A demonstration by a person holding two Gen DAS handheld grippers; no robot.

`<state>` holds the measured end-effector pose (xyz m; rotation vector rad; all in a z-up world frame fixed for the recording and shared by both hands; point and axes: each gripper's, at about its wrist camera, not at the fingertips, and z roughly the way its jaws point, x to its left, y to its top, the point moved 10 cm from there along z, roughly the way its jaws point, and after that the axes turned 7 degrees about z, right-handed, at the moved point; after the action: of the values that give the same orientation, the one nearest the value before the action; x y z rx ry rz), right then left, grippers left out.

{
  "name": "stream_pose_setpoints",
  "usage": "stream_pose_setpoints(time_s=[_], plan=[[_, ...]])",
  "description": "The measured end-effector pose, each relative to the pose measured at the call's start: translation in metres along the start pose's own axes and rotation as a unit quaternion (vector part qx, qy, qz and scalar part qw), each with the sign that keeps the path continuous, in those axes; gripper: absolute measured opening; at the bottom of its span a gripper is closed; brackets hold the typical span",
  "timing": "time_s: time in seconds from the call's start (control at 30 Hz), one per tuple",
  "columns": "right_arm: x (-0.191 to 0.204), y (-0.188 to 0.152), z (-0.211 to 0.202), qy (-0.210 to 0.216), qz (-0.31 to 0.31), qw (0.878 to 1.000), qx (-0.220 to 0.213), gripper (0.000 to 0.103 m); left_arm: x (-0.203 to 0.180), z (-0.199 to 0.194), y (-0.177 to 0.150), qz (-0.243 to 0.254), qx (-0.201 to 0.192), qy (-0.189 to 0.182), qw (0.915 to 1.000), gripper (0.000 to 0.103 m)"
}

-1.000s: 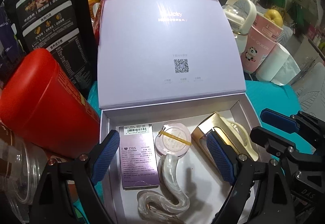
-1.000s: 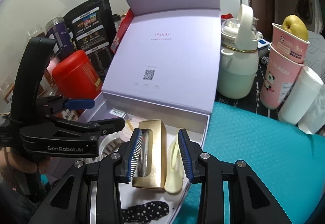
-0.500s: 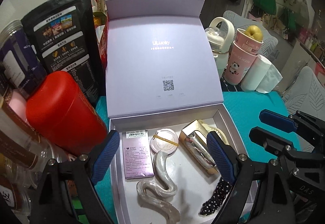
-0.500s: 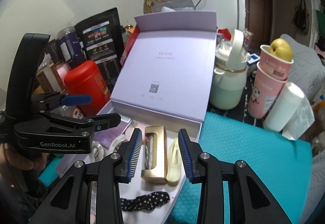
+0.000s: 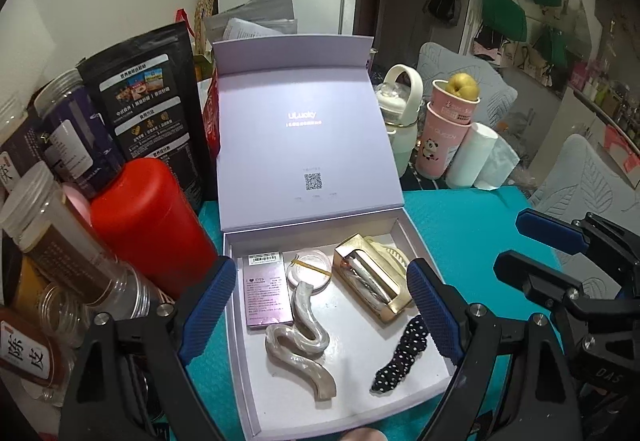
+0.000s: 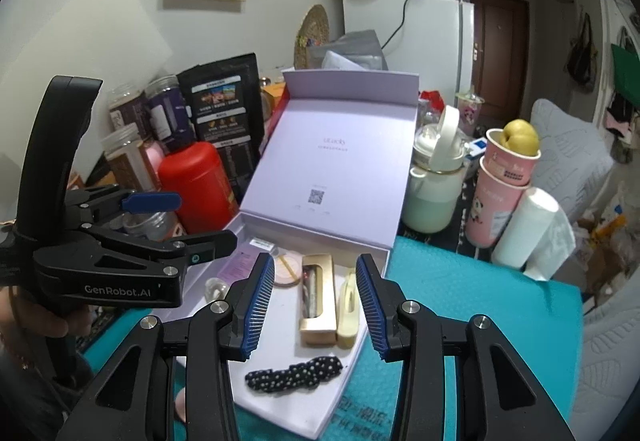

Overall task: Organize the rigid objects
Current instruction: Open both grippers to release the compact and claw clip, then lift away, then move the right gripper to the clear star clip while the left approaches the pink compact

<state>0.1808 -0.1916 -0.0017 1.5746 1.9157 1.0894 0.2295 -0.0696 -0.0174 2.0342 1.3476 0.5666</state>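
Both grippers hung above the open lilac box (image 5: 312, 393), which sat on the teal mat (image 5: 460, 217) with its lid (image 5: 304, 145) propped upright at the back edge. The left gripper (image 5: 320, 305) stood wide apart and held nothing. The right gripper (image 6: 316, 305) was opening, and nothing lay between its pads — the items showed well below them.

Inside the box, the gold case (image 5: 372, 281) lay toward the right wall with a cream clip (image 6: 346, 305) just beside it. The purple carton (image 5: 266, 289) sat near the left wall, a round pink compact (image 5: 310, 271) between the two, a pearly wavy clip (image 5: 300, 345) in the middle, and a dotted scrunchie (image 5: 400, 353) toward the front right corner.

The likely trouble was the lid: it leaned only on its hinge, and a gripper reaching toward the back edge could knock it shut onto the contents. The red canister (image 5: 148, 217) and the jars (image 5: 64, 241) crowded the box's left wall, so a wide left-hand swing might topple them. The gold case looked slick — a shallow pinch could let it slip against the cream clip.
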Motion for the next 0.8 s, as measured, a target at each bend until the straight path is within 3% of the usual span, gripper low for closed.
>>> stream_pose_setpoints(time_s=[0.23,0.8], plan=[[0.015,0.000,-0.032,-0.001,-0.008,1.000,-0.019,0.055,0.002,-0.032,-0.006,0.002,-0.017,0.015,0.9997,0.088],[0.055,-0.035,-0.080,0.012,-0.022,0.999,-0.032,0.058,-0.005,-0.079,-0.047,0.012,-0.025,0.015,0.9995,0.089]])
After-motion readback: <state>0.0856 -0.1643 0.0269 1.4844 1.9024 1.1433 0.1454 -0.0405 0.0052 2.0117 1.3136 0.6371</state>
